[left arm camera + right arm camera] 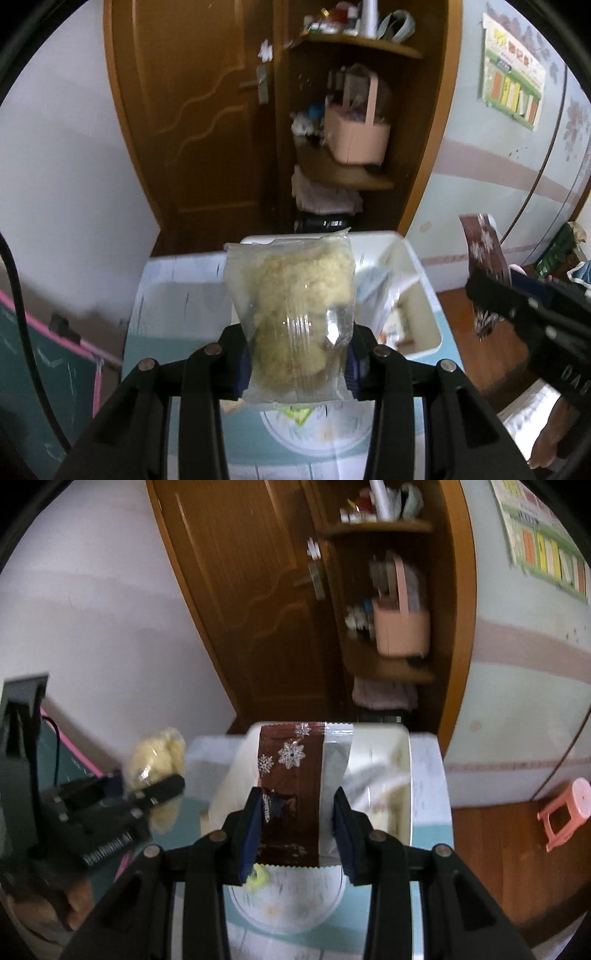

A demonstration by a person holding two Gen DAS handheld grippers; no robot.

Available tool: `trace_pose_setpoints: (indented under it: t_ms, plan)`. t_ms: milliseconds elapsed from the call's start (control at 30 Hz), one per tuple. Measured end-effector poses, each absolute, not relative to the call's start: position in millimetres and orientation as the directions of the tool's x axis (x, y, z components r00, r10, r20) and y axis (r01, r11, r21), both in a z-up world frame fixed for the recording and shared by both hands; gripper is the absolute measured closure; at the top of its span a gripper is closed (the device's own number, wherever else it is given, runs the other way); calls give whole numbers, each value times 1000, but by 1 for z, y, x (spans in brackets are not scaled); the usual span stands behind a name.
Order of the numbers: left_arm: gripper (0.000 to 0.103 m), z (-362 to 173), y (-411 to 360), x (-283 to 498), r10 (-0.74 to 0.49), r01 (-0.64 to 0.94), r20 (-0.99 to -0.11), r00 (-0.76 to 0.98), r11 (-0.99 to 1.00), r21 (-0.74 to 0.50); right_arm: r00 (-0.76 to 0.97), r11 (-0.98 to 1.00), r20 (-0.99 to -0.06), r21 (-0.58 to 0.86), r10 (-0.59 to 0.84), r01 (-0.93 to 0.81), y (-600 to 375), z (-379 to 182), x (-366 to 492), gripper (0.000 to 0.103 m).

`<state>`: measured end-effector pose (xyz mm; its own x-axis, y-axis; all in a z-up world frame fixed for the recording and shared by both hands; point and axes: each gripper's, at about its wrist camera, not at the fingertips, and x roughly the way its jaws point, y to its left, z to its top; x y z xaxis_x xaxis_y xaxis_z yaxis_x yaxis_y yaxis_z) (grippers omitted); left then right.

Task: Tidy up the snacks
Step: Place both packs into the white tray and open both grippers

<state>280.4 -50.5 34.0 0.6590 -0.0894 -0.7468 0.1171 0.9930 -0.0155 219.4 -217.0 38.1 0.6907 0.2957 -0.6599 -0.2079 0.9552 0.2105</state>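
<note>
Clear snack bag (pixel 291 314) of pale yellow puffs, clamped in left tongs (pixel 295 365), brown snowflake packet (pixel 291 794) clamped in right tongs (pixel 297 830)

My left hand-held gripper (pixel 295 365), matt black plastic, grips a glossy clear plastic bag (pixel 291 295); my right hand-held gripper (pixel 297 834) grips a shiny brown foil packet (pixel 291 775).

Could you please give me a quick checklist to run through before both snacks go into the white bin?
1. Left gripper shut on the clear snack bag: ok.
2. Right gripper shut on the brown snowflake packet: ok.
3. White bin open, with room: ok.
4. Both packets lifted off the table: ok.
5. Grippers apart from each other: ok.
6. Packets intact: cannot tell, blurred.
</note>
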Motion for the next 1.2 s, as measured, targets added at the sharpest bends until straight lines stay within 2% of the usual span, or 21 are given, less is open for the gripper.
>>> trace_pose_setpoints:
  t_ms: [167,300,733,800,833,867,933,1200]
  plan:
    - [65,49,-56,304,-72,131,-720,691,991,27,735,965,-626,186,261,-185,-215,70,242,67]
    - [65,47,-58,322,-73,129,-724,686,991,23,744,971,-625,174,239,-165,-213,76,258,66]
    - [64,16,-49,361,-59,81,-764,642,997,-10,682,982,-708,168,183,-89,-209,39,298,65]
    - [50,13,-48,362,-45,69,-764,644,998,-1,667,983,-724,167,177,-80,-208,33,303,65]
    - [29,11,-48,364,-44,68,-765,642,998,0,652,982,-737,173,177,-71,-208,29,306,65]
    - [14,10,-47,365,-48,70,-764,643,998,-4,643,981,-744,183,182,-67,-208,26,308,64]
    - [10,10,-46,362,-55,74,-759,649,997,-8,629,976,-750,210,203,-64,-208,21,308,62]
    - [10,2,-43,359,-61,89,-780,623,996,-7,638,977,-745,204,196,-62,-206,23,302,52]
